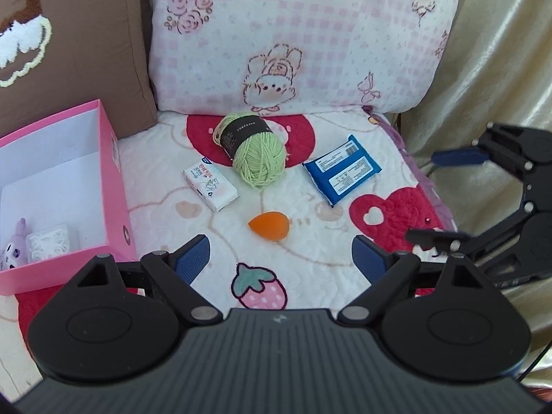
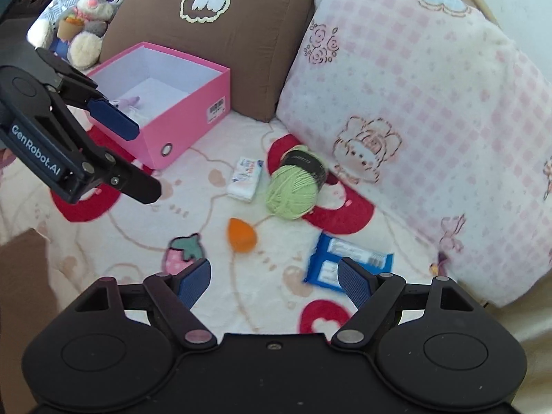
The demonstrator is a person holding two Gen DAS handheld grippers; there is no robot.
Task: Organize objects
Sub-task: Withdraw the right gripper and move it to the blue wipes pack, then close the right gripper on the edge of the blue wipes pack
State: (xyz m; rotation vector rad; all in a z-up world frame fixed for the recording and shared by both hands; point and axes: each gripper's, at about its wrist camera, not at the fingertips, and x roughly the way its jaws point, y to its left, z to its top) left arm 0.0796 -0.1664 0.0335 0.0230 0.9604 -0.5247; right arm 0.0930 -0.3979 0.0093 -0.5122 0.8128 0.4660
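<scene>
Both grippers, left (image 1: 278,258) and right (image 2: 274,277), hovered with jaws wide and empty. The orange makeup sponge (image 1: 269,226), yarn ball (image 1: 257,157), tissue pack (image 1: 210,186) and blue wipes packet (image 1: 341,169) lay scattered on the quilted bed cover (image 1: 310,241), probably awaiting the pink box (image 1: 114,186) beside them.

Bright, soft daylight with faint shadows; fisheye bending curves the edges, and the right wrist view is motion-blurred.
</scene>
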